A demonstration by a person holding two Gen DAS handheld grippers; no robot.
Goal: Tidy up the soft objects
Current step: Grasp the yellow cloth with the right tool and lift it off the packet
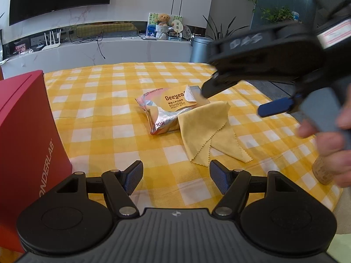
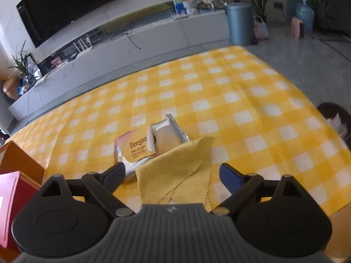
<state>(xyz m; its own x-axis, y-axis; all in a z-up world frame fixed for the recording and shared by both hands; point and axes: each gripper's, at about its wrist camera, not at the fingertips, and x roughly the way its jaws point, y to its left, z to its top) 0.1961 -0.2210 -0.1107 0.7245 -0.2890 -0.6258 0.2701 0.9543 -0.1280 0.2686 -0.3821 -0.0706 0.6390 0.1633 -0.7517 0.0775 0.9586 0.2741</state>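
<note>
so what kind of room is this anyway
Most likely a home living room: a large dark wall-mounted TV hangs above a long low media console, with potted plants alongside. The work happens on a table under a yellow checked cloth.

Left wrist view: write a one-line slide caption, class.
Both grippers open above a wipes pack and yellow cloth on a checked tablecloth.

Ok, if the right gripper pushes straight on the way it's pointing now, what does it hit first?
Most likely the folded yellow cloth: it lies between the open fingers of the right gripper, with the wet wipes pack just beyond, partly under the cloth. Depth is hard to judge; the jaws hold nothing.
</note>
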